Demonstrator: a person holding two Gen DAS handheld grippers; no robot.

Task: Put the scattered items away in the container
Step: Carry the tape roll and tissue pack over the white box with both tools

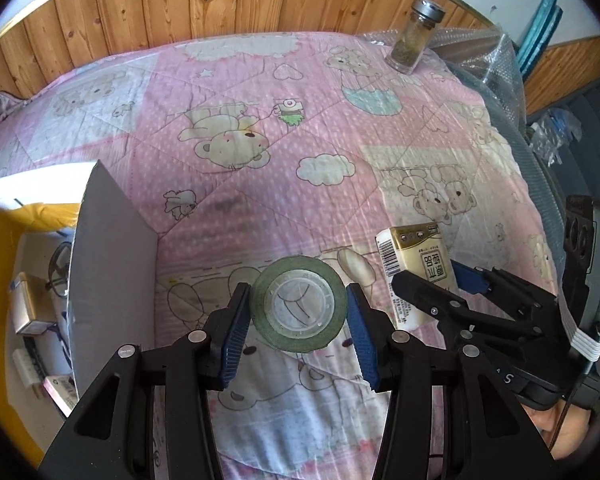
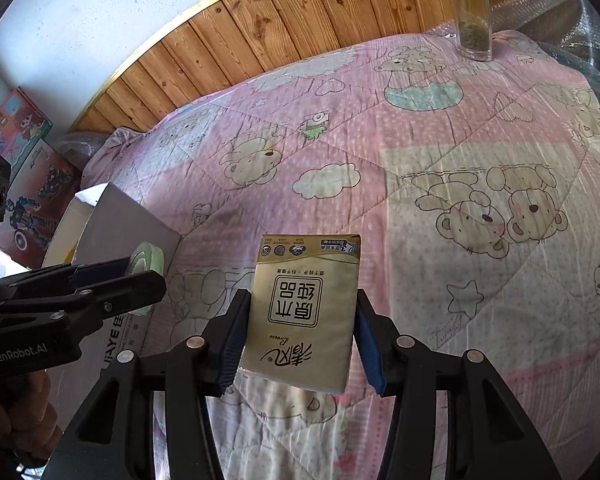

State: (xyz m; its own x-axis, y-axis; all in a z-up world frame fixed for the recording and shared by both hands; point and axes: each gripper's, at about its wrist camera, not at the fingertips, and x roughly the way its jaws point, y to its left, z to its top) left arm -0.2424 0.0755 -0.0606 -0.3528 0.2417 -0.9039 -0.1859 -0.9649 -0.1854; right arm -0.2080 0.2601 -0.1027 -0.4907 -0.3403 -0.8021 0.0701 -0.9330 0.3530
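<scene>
From the left wrist camera, you are working over a pink quilt (image 1: 300,128) printed with bears, backed by a wood-panelled wall. Your left gripper (image 1: 298,310) has its jaws closed against the two sides of a green tape roll (image 1: 298,308), which looks lifted off the quilt with its hole facing the lens. The open cardboard box (image 1: 112,264) stands just to the left of those jaws, its grey flap upright between the roll and the inside, where several small items already lie. So the roll needs to travel left and over that flap. A glass jar (image 1: 414,36) stands far off at the quilt's back right corner.

From the right wrist camera, over the same quilt and panelling, your right gripper (image 2: 300,328) clamps a gold tissue pack (image 2: 304,312) by its long sides, the long axis pointing straight ahead along the fingers. The box (image 2: 112,220) sits well to the left, beyond your left gripper (image 2: 140,276), so the left hand is the nearer one and I'd let it drop first. The jar (image 2: 470,24) stands at the far edge, still to be collected.
</scene>
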